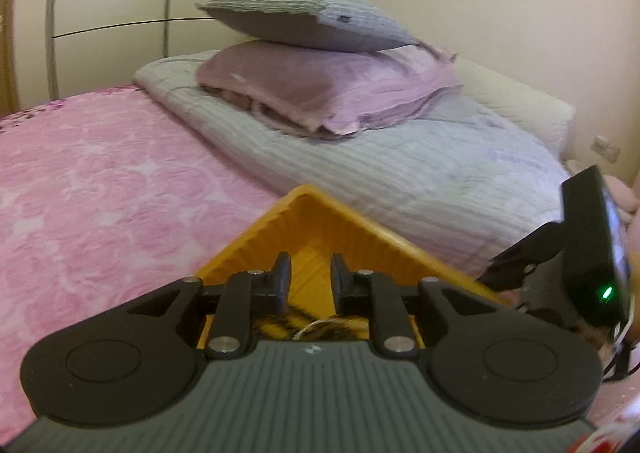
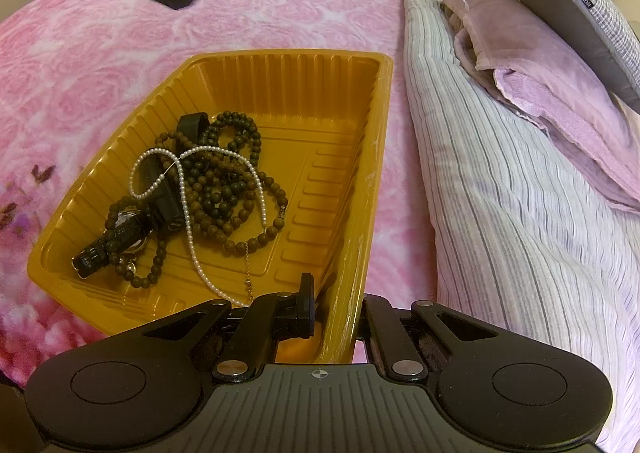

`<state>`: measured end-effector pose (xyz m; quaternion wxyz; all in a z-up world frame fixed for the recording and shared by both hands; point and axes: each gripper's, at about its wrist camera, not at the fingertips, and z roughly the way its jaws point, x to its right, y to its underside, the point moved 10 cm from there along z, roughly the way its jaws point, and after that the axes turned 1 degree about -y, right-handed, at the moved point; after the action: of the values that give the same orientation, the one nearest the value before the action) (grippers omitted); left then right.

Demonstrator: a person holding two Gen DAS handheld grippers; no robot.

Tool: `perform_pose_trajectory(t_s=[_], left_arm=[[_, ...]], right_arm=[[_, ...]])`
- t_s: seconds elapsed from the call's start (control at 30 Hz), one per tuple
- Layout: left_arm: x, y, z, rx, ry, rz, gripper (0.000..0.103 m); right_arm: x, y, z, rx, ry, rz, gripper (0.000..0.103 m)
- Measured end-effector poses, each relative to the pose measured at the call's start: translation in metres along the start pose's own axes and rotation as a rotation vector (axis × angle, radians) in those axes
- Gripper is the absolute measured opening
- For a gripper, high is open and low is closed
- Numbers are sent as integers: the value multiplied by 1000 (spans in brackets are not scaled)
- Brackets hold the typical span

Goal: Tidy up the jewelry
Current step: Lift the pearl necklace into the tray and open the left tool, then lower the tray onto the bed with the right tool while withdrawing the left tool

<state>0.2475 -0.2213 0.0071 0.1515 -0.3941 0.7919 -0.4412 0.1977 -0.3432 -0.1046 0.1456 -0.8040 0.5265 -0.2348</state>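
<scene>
The yellow tray (image 2: 280, 85) rests on the pink bedspread (image 2: 100, 53). The right gripper (image 2: 336, 303) clamps its near-right wall, hiding its right finger. Inside, left of centre, the wooden beads (image 2: 228, 189), pearl strand (image 2: 188, 213) and watch (image 2: 120, 233) lie tangled. The left gripper (image 1: 311, 273) stands narrowly parted, empty, over the tray's far corner, its body hiding most of the contents.

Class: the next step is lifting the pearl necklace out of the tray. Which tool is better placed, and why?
Left tool: open, empty, above the tray. The right tool is clamped on the tray wall.
</scene>
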Motion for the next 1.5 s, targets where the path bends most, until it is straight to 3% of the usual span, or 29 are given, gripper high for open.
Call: perform_pose_trajectory(t_s=[0.3, 0.57, 0.67, 0.73, 0.93, 1.2, 1.43, 1.47, 1.5], left_arm=[[-51, 47, -24, -63, -169, -42, 30], [-78, 83, -47, -85, -245, -126, 43], [-90, 93, -57, -82, -283, -155, 49], [-95, 98, -63, -69, -303, -174, 60], [-102, 113, -72, -58, -323, -212, 77], [-95, 134, -66, -92, -325, -241, 85], [-89, 145, -66, -104, -325, -281, 91], [-88, 146, -67, -102, -324, -288, 92], [-87, 147, -69, -100, -325, -297, 94]], right_arm=[[1, 1, 1, 2, -5, 8, 5], [7, 7, 6, 5, -40, 47, 5], [10, 10, 9, 12, -71, 69, 5], [14, 14, 13, 16, -95, 95, 5], [26, 27, 30, 35, -184, 194, 6], [36, 38, 39, 85, -265, 278, 6], [51, 43, 29, 158, -345, 429, 6], [53, 44, 27, 161, -365, 456, 7], [55, 45, 25, 159, -374, 476, 14]])
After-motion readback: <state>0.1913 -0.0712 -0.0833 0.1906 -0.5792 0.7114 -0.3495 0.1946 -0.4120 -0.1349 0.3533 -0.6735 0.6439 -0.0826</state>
